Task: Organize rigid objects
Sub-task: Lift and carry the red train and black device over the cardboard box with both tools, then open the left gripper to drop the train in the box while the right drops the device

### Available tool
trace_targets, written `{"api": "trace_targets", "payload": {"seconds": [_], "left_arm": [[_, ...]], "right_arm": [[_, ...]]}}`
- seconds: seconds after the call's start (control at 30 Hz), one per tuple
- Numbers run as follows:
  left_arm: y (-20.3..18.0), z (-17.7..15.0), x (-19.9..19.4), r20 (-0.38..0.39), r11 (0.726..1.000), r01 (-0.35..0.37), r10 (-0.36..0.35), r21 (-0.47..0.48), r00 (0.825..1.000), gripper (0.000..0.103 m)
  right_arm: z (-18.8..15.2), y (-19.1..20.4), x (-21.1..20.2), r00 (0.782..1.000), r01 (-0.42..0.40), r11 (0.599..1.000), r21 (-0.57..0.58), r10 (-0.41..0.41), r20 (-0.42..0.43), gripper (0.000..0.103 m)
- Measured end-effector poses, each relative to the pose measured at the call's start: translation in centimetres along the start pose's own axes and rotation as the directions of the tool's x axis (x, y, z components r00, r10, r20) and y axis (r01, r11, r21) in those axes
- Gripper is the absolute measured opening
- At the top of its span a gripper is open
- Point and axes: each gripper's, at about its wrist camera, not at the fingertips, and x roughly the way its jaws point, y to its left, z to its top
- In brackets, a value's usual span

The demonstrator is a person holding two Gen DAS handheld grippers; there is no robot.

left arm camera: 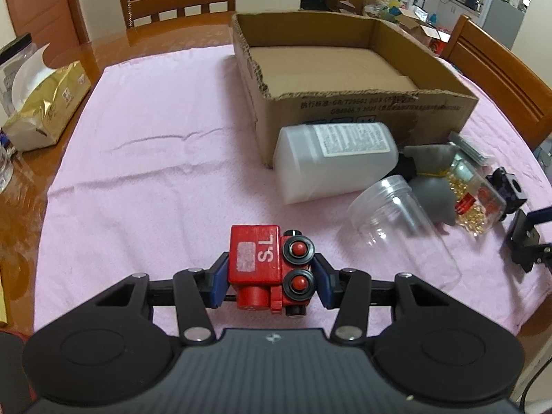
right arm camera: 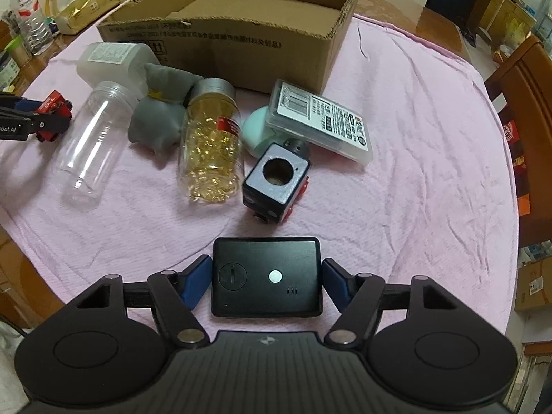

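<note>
Red paint fills the near part of the left wrist view: a red toy train engine [left arm camera: 270,267], lettered "S.L" on its block, sits between the blue pads of the left gripper [left arm camera: 270,277], whose jaws are closed in on it from both sides and grip it. It is held over the pink cloth [left arm camera: 138,172]. Beyond it an open cardboard box [left arm camera: 362,103] stands on the cloth. Against the box's near wall lies a white plastic bottle [left arm camera: 331,162] on its side, and just in front of that a clear empty jar [left arm camera: 396,217], also lying down. To the right, a grey soft toy [left arm camera: 431,186] touches a jar of golden capsules [left arm camera: 472,200]. A gold tissue pack [left arm camera: 45,103] rests on the wooden table at far left.

From the right wrist, the right gripper [right arm camera: 265,283] has its jaws standing wide on either side of a flat black device [right arm camera: 265,276]; whether the pads touch its edges I cannot tell, though narrow gaps seem to show. Ahead stands a black and grey toy block [right arm camera: 276,183] with a round hole in its top, beside the capsule jar [right arm camera: 210,151]. A clear flat case [right arm camera: 324,124] leans on a mint-green object [right arm camera: 255,134] near the box [right arm camera: 241,41].
</note>
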Motion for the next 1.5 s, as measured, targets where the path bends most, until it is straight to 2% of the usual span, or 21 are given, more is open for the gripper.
{"api": "trace_targets", "payload": {"seconds": [0.17,0.3,0.57,0.9,1.27,1.33,1.4,1.43,1.47,1.5], "left_arm": [[-0.6,1.2,-2.4,-0.023,0.998,0.040,-0.039,0.055,0.999,0.048],[-1.0,3.0,-4.9,-0.009,0.992,0.084,-0.084,0.096,0.996,0.048],[-2.0,8.5,-7.0,0.107,0.985,0.099,-0.114,0.140,0.988,0.048],[-2.3,15.6,-3.3,0.160,0.989,0.073,-0.094,0.129,0.983,0.048],[-1.4,21.1,3.4,0.130,0.996,0.043,-0.053,0.079,0.990,0.048],[-1.1,21.6,4.4,0.145,0.997,0.038,-0.047,0.067,0.988,0.048],[-0.7,21.9,5.1,0.185,0.999,0.021,-0.029,0.049,0.982,0.059],[-0.6,22.1,5.3,0.194,0.999,0.013,-0.020,0.036,0.981,0.071],[-0.5,22.2,5.6,0.198,1.000,0.010,-0.014,0.021,0.980,0.077],[-0.3,22.3,5.6,0.200,1.000,0.012,-0.014,0.012,0.980,0.078]], "right_arm": [[1.0,0.3,-2.5,1.000,-0.002,0.999,-0.039,0.003,0.015,0.074],[2.3,0.5,-5.3,0.998,-0.010,0.996,-0.091,0.015,0.054,0.074],[7.0,0.9,-8.6,0.982,-0.054,0.991,-0.125,0.075,0.173,0.074],[14.6,0.7,-8.1,0.957,-0.058,0.986,-0.159,0.100,0.273,0.074],[20.6,-0.9,-5.0,0.954,-0.079,0.988,-0.132,0.113,0.279,0.074],[21.2,-1.2,-4.6,0.955,-0.082,0.988,-0.130,0.115,0.274,0.074],[21.6,-1.4,-4.0,0.957,-0.079,0.989,-0.128,0.111,0.268,0.074],[21.8,-1.5,-3.8,0.958,-0.078,0.989,-0.127,0.110,0.265,0.074],[22.1,-1.6,-3.5,0.959,-0.075,0.989,-0.124,0.106,0.264,0.074],[22.3,-1.7,-3.2,0.960,-0.073,0.990,-0.121,0.103,0.262,0.074]]}}
